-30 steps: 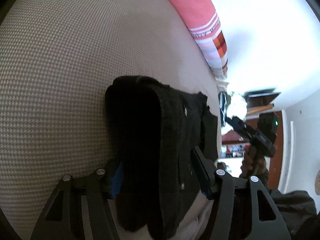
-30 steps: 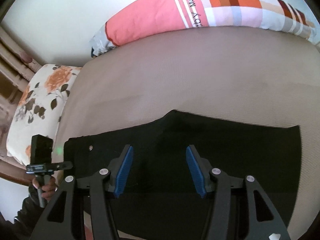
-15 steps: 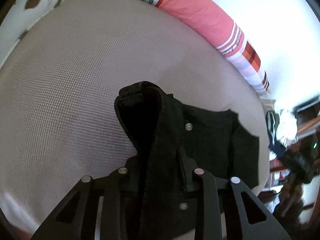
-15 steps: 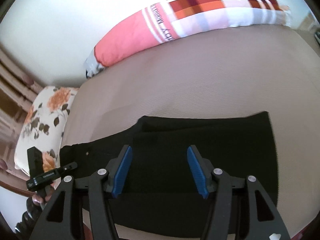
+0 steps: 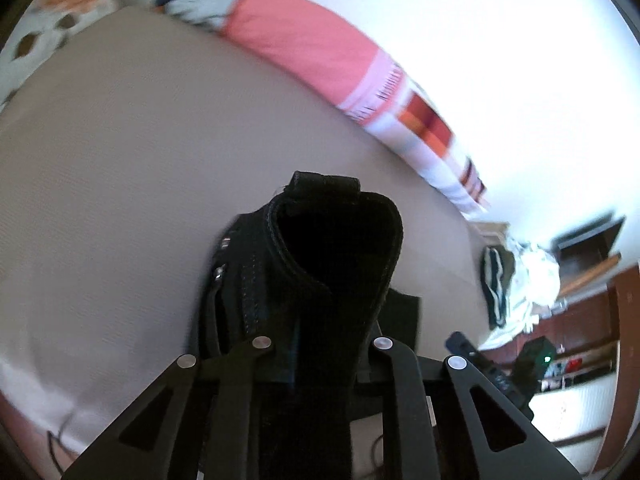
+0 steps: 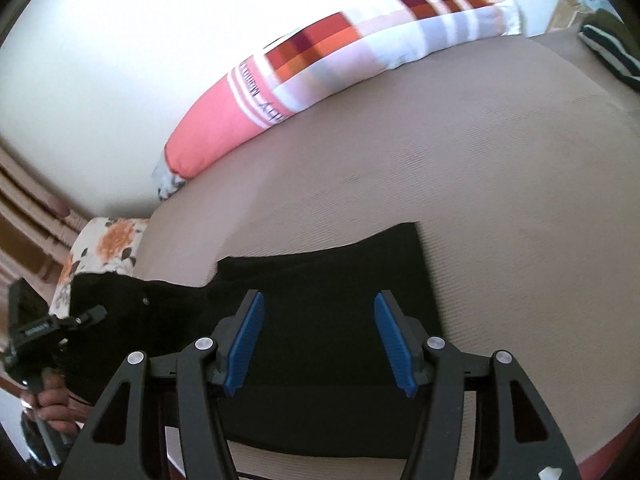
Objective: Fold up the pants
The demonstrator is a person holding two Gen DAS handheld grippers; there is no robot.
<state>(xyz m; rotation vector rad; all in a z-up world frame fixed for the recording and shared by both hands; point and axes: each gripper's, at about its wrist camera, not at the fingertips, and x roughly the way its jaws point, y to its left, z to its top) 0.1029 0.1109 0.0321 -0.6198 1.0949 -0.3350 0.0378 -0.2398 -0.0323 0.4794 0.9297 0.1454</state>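
I am mid-fold: my left tool (image 5: 320, 344) is closing, clamped on the waistband end of the black pants (image 6: 320, 300), lifted off the bed (image 6: 500, 200). My right tool (image 6: 316, 340) hovers apart above the flat legs. Next, I judge, carry the waistband over them.

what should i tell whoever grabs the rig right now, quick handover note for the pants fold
Left gripper: jaws closing on the waist end of the black pants, bunched and lifted off the bed.
Right gripper: open, holding nothing, above the flat leg section.
Pants: legs flat on the bed, hems toward the right.
Done: waist end picked up.
Left: carry the waist over the legs, lay it down, smooth, release.
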